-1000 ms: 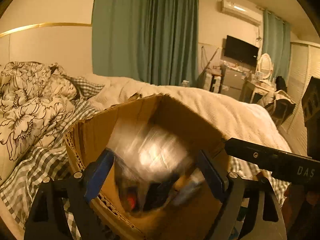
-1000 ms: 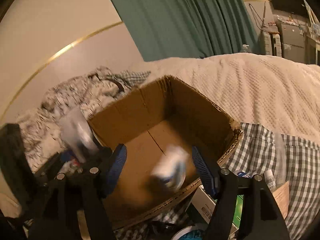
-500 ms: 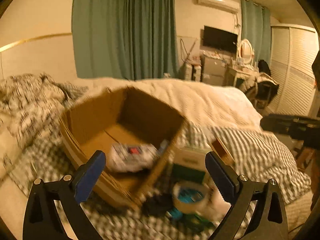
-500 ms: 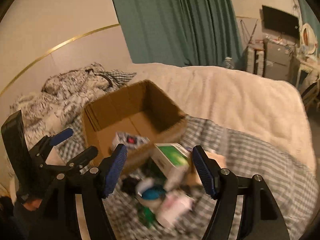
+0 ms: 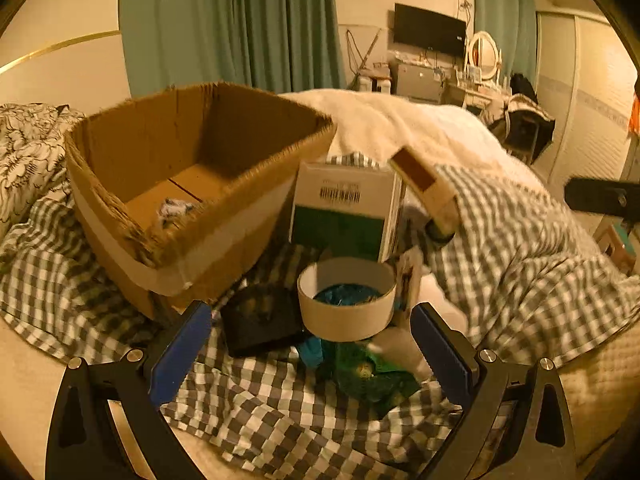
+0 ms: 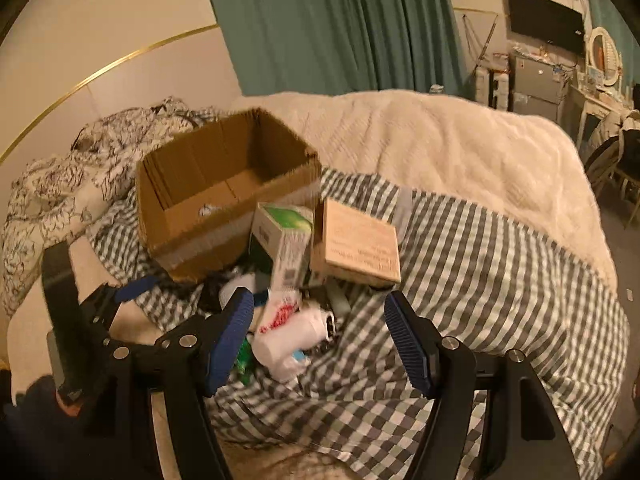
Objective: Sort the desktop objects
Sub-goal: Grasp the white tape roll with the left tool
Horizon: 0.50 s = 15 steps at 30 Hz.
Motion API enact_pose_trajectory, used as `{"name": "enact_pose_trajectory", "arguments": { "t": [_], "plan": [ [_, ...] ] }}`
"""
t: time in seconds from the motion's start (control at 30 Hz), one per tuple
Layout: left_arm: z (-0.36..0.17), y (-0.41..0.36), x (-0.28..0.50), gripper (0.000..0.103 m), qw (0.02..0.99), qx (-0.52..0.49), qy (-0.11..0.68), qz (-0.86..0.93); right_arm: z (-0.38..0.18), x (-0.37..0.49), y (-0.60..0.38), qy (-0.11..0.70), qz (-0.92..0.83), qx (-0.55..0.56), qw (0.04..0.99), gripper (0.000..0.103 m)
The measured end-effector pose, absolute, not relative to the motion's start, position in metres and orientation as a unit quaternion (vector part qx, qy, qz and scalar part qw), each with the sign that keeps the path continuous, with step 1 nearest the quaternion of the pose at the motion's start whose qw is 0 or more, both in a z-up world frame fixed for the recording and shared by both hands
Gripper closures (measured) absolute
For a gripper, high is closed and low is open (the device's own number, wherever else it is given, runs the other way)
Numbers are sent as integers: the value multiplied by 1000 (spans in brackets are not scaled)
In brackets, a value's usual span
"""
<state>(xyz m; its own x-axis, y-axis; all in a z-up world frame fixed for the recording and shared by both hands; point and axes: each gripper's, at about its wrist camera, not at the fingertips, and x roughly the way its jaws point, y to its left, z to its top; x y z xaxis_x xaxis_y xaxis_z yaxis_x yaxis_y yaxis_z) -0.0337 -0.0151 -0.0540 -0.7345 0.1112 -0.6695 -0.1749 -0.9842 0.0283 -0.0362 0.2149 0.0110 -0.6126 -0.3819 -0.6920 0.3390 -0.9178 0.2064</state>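
An open cardboard box (image 5: 192, 184) (image 6: 224, 196) sits on a checked cloth on the bed, with a small crumpled packet (image 5: 174, 208) inside. Beside it lies a pile: a green-and-white carton (image 5: 344, 216) (image 6: 284, 240), a tan flat box (image 6: 356, 242) (image 5: 424, 188), a tape roll (image 5: 346, 300), a black object (image 5: 260, 320), a green packet (image 5: 372, 376) and a white pouch (image 6: 292, 336). My left gripper (image 5: 312, 356) is open and empty just short of the tape roll. My right gripper (image 6: 320, 336) is open and empty above the white pouch.
The checked cloth (image 6: 480, 280) covers the bed's near part, with a cream quilt (image 6: 460, 148) behind and a floral duvet (image 5: 24, 152) to the left. Green curtains (image 5: 232, 24), a TV and a dresser stand at the back. The left gripper shows in the right wrist view (image 6: 92, 308).
Both grippers let their items drop into the box, then pulled back and away from it. They now face the pile beside the box.
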Motion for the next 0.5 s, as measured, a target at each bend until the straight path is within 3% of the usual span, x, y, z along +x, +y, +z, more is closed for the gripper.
{"name": "enact_pose_trajectory", "arguments": {
  "t": [0.5],
  "plan": [
    [-105,5,-83,1,105,-386,54,915,-38,-70,227,-8,-856,453,248,35]
  ]
}}
